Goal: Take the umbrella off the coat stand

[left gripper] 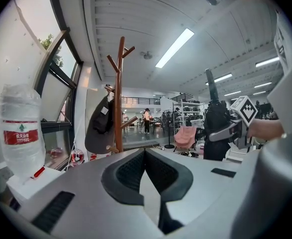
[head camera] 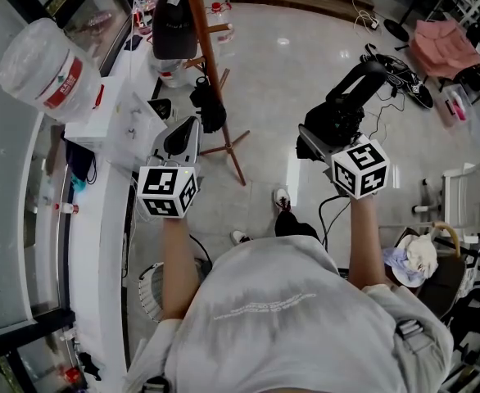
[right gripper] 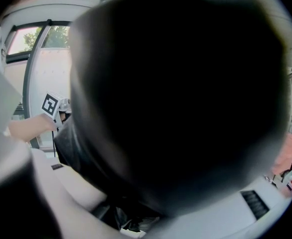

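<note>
Glossy workshop floor: coat stand (head camera: 209, 47) at 12 o'clock, bearing cap (head camera: 174, 23); folded umbrella (head camera: 348, 103) at 2 o'clock, clamped in right gripper (head camera: 315, 144), well apart from stand; left gripper (head camera: 184, 137) closed on nothing; removal judged essentially done.

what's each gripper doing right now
Left gripper: shut, nothing between its fingers.
Right gripper: shut on the black folded fabric umbrella.

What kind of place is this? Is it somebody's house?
Probably a big workshop or lab hall, not a house: long strip lights overhead, loose cables on a shiny floor, and storage shelves at the back.
</note>
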`<action>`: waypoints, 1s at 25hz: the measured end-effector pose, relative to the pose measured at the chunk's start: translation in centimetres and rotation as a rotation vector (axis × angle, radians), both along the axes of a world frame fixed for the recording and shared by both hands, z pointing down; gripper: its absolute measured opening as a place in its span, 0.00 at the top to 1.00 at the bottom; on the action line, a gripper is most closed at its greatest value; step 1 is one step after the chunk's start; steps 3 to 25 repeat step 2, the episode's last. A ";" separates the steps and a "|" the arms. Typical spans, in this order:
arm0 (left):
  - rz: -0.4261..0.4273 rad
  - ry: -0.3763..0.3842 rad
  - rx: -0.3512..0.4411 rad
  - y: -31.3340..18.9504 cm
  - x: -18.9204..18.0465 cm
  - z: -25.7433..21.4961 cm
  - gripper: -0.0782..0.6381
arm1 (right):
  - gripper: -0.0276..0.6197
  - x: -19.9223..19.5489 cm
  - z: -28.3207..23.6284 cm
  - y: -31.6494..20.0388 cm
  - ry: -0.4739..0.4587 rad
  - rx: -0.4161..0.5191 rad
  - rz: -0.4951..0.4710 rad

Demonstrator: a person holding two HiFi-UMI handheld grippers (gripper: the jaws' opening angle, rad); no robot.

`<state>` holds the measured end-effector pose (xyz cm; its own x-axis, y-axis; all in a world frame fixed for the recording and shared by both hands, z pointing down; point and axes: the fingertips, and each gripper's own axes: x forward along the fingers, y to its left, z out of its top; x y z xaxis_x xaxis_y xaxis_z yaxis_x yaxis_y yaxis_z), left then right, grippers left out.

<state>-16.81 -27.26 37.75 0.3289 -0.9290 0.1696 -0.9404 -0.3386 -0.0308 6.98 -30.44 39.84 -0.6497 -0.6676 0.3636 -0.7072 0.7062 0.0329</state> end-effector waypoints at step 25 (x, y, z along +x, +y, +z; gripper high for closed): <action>-0.002 0.001 -0.003 -0.1 0.0 0.1 0.87 | 0.51 0.0 0.1 -0.2 -0.001 -0.005 -0.004</action>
